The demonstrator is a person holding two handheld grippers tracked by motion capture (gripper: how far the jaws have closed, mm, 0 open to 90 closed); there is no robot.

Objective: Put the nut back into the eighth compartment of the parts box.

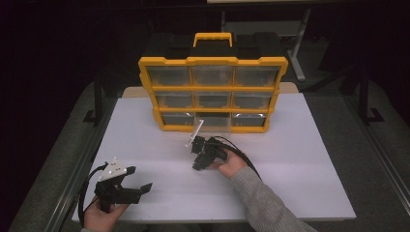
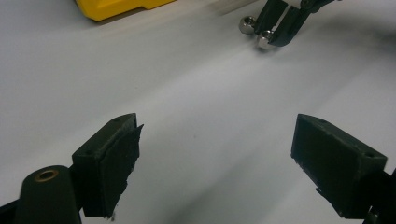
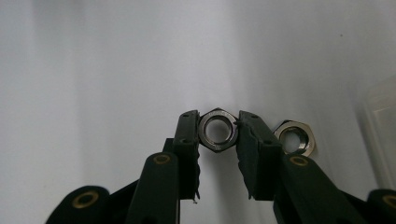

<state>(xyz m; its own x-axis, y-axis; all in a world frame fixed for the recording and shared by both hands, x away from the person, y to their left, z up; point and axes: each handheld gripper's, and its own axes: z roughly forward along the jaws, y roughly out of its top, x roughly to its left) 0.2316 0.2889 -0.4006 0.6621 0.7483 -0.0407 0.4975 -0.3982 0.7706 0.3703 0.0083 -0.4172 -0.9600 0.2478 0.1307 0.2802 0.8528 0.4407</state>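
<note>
On the white worktop [image 1: 300, 159], in front of the yellow drawer cabinet [image 1: 212, 92], the right tool [image 3: 218, 133] is closed on a steel hex nut [image 3: 217, 130]. In the right gripper view, the nut is clamped flat-to-flat between the two black pads, with its bore facing the camera. A second hex nut [image 3: 295, 137] is seen just beside the outer face of one jaw, on the worktop surface; whether it touches that jaw cannot be told. In the left gripper view, both nuts are visible near the tips of the right tool [image 2: 268, 37], close to the cabinet's front edge. A clear drawer [image 1: 197, 129] is seen tilted beside the right tool in the high view.

The left tool [image 1: 133, 186] is held at the near left corner of the worktop, well apart from the nuts. Its jaws are spread wide and nothing is held between them.
</note>
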